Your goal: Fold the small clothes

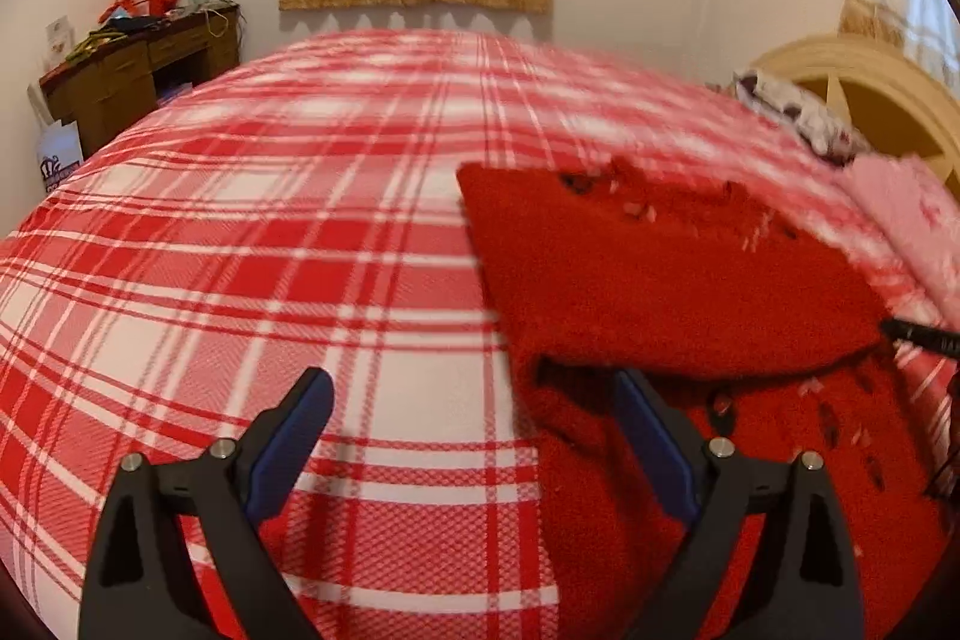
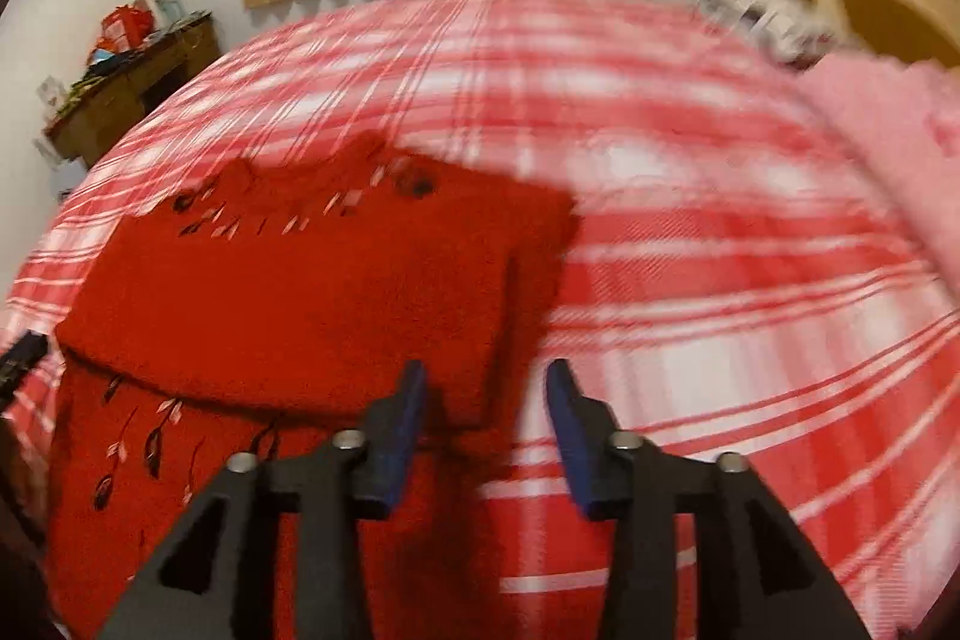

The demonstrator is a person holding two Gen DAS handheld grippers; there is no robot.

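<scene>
- As the red knitted sweater (image 2: 288,292) lies on the plaid bedspread (image 1: 270,232) with its far part already laid back over its near part, we judge one fold done and the next one in hand.
- In the left wrist view the sweater sits at about three o'clock; in the right wrist view, at about nine.
- Our left gripper (image 1: 474,400) stands wide, nothing between its jaws, its right finger just over the sweater's near left edge.
- Our right gripper (image 2: 486,388) stands partly open and holds nothing; the folded layer's near right corner lies just beyond its left finger.
- Next, we think, each gripper must pinch a side edge through both layers and carry it across, keeping the fold square.
- Of containers we see only bags on and beside the wooden desk (image 1: 138,70) at ten o'clock; their contents are too small to tell.
- A pink cloth (image 2: 888,130) lies at two o'clock.
</scene>
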